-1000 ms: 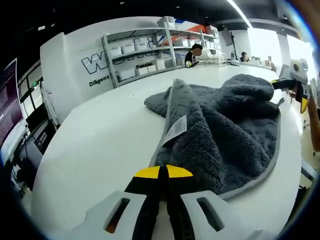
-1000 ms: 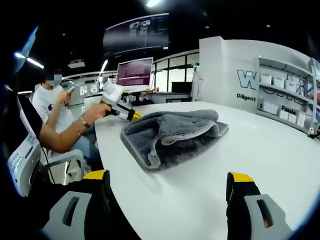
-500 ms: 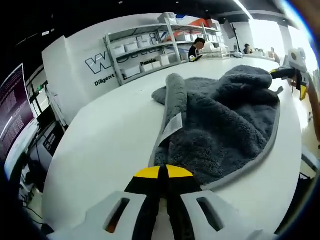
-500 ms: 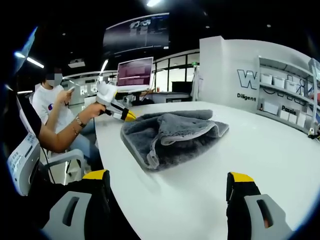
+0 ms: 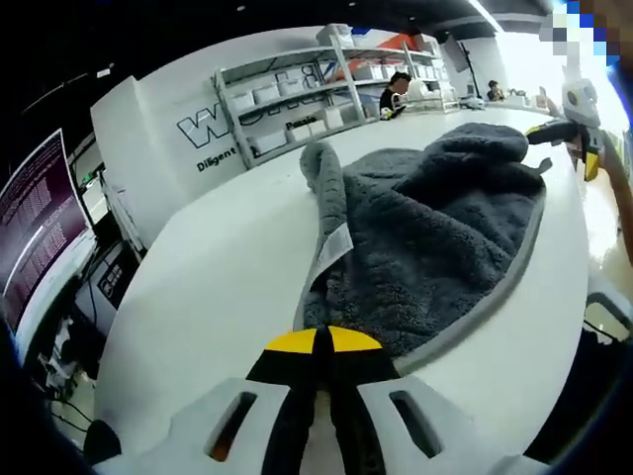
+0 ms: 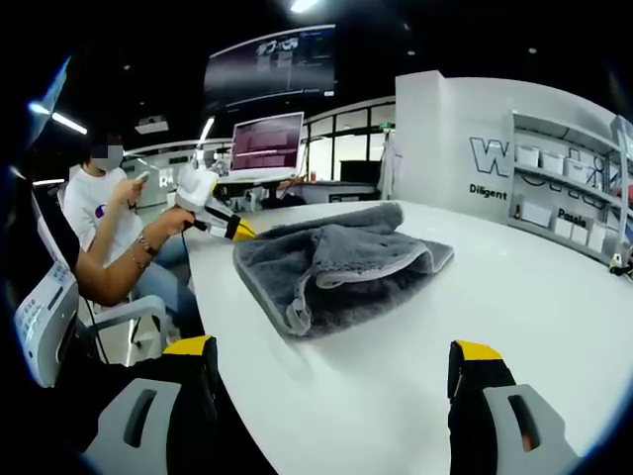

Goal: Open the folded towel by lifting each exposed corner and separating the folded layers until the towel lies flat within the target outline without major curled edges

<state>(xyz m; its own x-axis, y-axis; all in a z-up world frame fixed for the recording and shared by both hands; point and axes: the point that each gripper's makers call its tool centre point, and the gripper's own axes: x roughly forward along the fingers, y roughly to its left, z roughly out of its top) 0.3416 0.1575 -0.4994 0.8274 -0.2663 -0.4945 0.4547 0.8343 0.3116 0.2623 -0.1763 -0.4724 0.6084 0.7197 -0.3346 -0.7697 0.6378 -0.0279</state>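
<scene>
A dark grey fluffy towel (image 5: 435,228) with a lighter grey hem lies bunched and partly folded on the white table (image 5: 198,297). My left gripper (image 5: 321,341) is shut on the towel's near corner, just below a white label (image 5: 334,247). In the right gripper view the towel (image 6: 326,262) sits mid-table with its top layer folded over, and the left gripper (image 6: 237,233), held by a hand, pinches its far left corner. My right gripper (image 6: 331,348) stands open short of the towel with nothing in it. It also appears past the towel's far edge (image 5: 566,148).
Shelving with white boxes (image 5: 297,89) lines the lettered back wall. A monitor (image 5: 40,218) stands off the table's left side. A seated person (image 6: 99,198) and a laptop screen (image 6: 265,143) are beyond the table's far end. The table edge (image 6: 227,346) runs close to my right jaws.
The left gripper has drawn its towel corner outward, away from the right gripper. The towel has stretched and spread a little. The right gripper has stayed still and open.
</scene>
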